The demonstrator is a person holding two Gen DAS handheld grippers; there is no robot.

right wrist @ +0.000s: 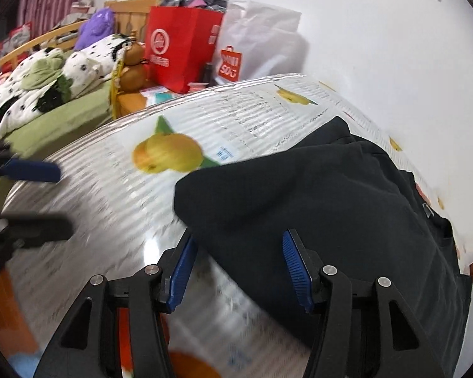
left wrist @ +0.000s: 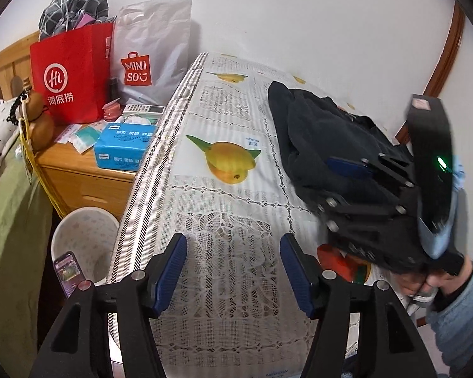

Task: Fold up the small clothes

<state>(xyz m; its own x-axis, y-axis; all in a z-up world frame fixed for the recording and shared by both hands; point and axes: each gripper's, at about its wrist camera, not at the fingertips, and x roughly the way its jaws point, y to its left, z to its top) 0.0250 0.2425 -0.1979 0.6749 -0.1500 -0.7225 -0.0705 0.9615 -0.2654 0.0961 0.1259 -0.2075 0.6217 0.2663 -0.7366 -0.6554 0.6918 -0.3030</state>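
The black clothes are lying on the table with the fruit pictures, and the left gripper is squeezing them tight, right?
Not quite. The black clothes do lie on the table with the fruit pictures, but the left gripper is open and holds nothing. The left wrist view shows only tablecloth between its blue fingers, with the clothes off to the side.

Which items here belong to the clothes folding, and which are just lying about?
Job:
- black garment, bunched on the table's fruit-print tablecloth
- left tongs, open
- right tongs, open, at the garment's edge

Lying about:
- red paper bag
- Miniso bag
- blue tissue pack
- gourd
- remote
- white bin
- phone
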